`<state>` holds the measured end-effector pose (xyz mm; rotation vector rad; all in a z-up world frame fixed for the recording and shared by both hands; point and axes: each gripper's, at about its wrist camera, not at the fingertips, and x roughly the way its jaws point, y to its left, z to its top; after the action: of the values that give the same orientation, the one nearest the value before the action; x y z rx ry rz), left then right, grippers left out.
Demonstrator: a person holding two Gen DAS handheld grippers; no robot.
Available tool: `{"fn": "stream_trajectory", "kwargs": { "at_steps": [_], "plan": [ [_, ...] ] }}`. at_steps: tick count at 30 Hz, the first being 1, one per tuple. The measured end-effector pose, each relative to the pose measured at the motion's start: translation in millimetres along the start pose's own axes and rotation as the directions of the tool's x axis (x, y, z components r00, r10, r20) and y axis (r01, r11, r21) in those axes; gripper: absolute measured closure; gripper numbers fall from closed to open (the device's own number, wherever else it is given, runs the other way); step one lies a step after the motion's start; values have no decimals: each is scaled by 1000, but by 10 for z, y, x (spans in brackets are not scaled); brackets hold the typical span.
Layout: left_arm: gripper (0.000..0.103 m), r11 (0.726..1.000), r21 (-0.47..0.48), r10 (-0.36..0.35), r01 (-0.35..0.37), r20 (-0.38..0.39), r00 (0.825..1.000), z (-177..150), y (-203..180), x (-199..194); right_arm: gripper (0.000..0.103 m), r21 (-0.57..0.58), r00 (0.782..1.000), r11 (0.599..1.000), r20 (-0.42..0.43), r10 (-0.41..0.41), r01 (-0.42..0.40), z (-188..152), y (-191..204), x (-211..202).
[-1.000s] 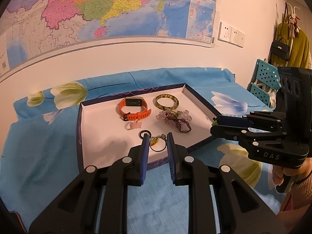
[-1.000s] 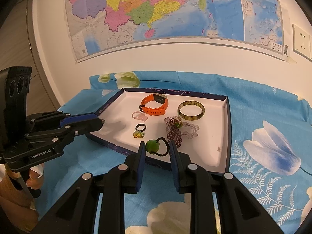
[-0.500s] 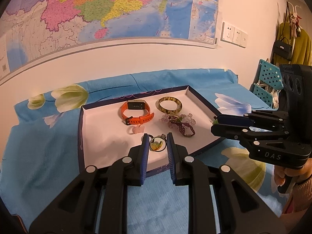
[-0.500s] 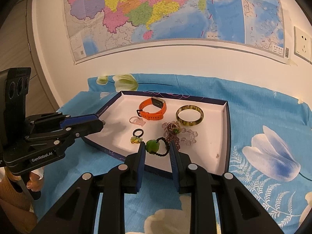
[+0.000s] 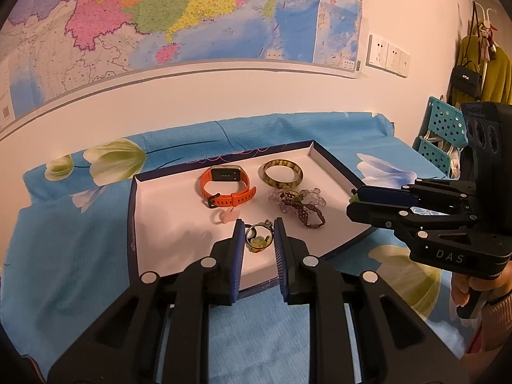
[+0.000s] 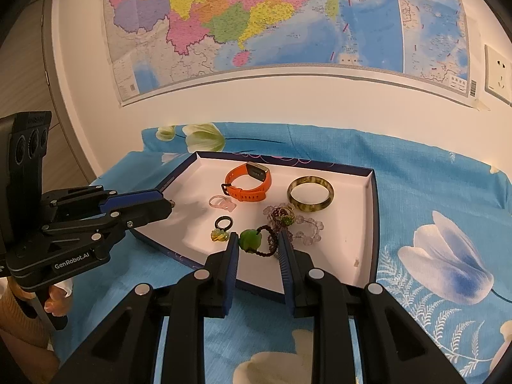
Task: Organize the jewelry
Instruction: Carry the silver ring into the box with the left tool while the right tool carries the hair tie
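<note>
Jewelry in tray [image 6: 372, 224]: watch [image 6: 248, 182], bangle [image 6: 310, 193]. Left gripper [image 5: 258, 238] clamped on silver ring [image 5: 258, 236]; right gripper [image 6: 257, 243] clamped on green-bead cord [image 6: 256, 240].

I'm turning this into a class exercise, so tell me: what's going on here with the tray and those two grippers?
A person holds a gripper in each hand over a shallow tray of jewelry on a blue floral cloth. The left gripper is shut on a round silver pendant. The right gripper is shut on a green-bead cord bracelet. An orange watch, a bangle, a beaded bracelet and small rings lie in the tray.
</note>
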<state>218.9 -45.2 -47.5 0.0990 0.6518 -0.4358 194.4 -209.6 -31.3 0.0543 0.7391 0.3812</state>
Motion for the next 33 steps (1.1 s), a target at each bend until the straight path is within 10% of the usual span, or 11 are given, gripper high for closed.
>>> {"fn": "stream_trajectory", "kwargs": {
  "at_steps": [33],
  "plan": [
    [84, 1000, -8, 13, -13, -12, 1000, 67, 21, 137, 80, 4, 1000, 1000, -1, 0, 0, 95, -40, 126]
  ]
}}
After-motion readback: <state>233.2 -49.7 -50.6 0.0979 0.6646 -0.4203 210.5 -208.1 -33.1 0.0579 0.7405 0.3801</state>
